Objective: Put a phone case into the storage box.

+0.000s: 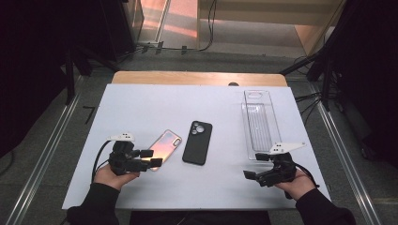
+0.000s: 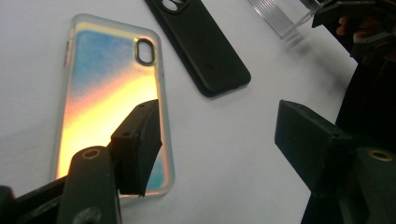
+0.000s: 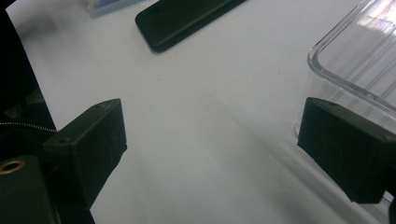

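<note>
Jaws of the left gripper (image 2: 215, 140) standing apart, nothing gripped, one jaw hanging over the near end of the iridescent phone case (image 2: 109, 98). Flat on the white surface (image 1: 141, 108), that case, with the black phone case (image 1: 197, 142) just beside it. Jaws of the right gripper (image 3: 210, 140) wide and empty, near the clear plastic tray (image 1: 259, 123).
</note>
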Motion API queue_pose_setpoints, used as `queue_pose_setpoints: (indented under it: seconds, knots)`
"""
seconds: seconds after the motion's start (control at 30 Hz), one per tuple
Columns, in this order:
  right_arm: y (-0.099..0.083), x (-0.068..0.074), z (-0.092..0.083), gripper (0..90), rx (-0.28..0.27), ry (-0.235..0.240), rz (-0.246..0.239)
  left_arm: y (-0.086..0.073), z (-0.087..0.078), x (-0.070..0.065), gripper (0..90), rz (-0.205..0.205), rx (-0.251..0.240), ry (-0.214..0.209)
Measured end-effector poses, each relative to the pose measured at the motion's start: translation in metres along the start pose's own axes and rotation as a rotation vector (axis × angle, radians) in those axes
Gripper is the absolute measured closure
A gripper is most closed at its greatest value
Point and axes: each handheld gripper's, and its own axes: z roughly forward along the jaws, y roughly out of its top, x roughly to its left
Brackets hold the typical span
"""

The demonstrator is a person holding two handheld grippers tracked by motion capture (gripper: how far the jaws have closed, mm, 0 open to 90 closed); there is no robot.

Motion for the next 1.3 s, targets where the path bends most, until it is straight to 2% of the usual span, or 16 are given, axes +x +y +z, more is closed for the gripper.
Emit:
queue_pose_setpoints:
  seconds: [0.07, 0.2, 0.3, 0.47, 0.6, 0.73, 0.83, 0.9, 0.93, 0.97, 1.03, 1.13, 1.17, 1.27, 1.3]
  knots:
    - [0.000, 0.000, 0.001, 6.1, 0.000, -0.004, 0.000, -0.003, 0.003, -0.004, 28.9, 0.003, 0.015, -0.009]
    - [0.000, 0.001, 0.001, 6.1, 0.001, -0.001, -0.005, -0.006, 0.006, -0.011, 28.9, 0.040, 0.050, -0.021]
    - [0.000, 0.001, 0.001, 6.1, 0.001, -0.002, -0.004, -0.005, 0.008, -0.012, 28.9, 0.044, 0.057, -0.027]
    - [0.000, 0.001, 0.001, 6.1, 0.000, 0.001, -0.006, -0.004, 0.008, -0.012, 28.8, 0.063, 0.055, -0.007]
    - [0.000, 0.001, 0.001, 6.1, 0.003, 0.001, -0.004, 0.000, 0.009, -0.015, 28.7, 0.086, 0.029, -0.006]
    - [0.000, 0.002, 0.001, 6.1, 0.005, 0.002, -0.007, 0.006, 0.013, -0.017, 23.8, 0.094, 0.027, 0.007]
    - [0.000, 0.001, 0.001, 6.1, 0.005, 0.000, -0.009, 0.010, 0.014, -0.014, 20.6, 0.097, 0.003, 0.018]
    - [0.000, 0.001, 0.001, 6.1, 0.006, 0.001, -0.007, 0.013, 0.014, -0.010, 20.4, 0.077, -0.010, 0.018]
    - [0.000, 0.001, 0.001, 6.1, 0.006, 0.001, -0.006, 0.016, 0.014, -0.008, 17.5, 0.058, -0.014, 0.019]
    - [0.000, 0.001, 0.001, 6.1, 0.006, 0.001, -0.006, 0.018, 0.014, -0.006, 15.6, 0.057, -0.013, 0.015]
    - [0.000, 0.002, 0.001, 6.1, 0.006, 0.001, -0.007, 0.022, 0.012, -0.004, 15.5, 0.072, -0.024, 0.038]
    - [0.000, 0.002, 0.001, 6.1, 0.008, 0.003, -0.010, 0.027, 0.009, 0.001, 5.7, 0.081, -0.034, 0.094]
    - [0.000, 0.002, 0.001, 6.1, 0.008, 0.002, -0.011, 0.029, 0.009, 0.003, 0.0, 0.075, -0.037, 0.096]
    - [0.000, 0.002, 0.001, 6.1, 0.010, 0.002, -0.011, 0.033, 0.007, 0.011, 0.0, 0.089, -0.048, 0.056]
    - [0.000, 0.002, 0.001, 6.1, 0.009, 0.002, -0.011, 0.035, 0.008, 0.013, 0.0, 0.088, -0.052, 0.073]
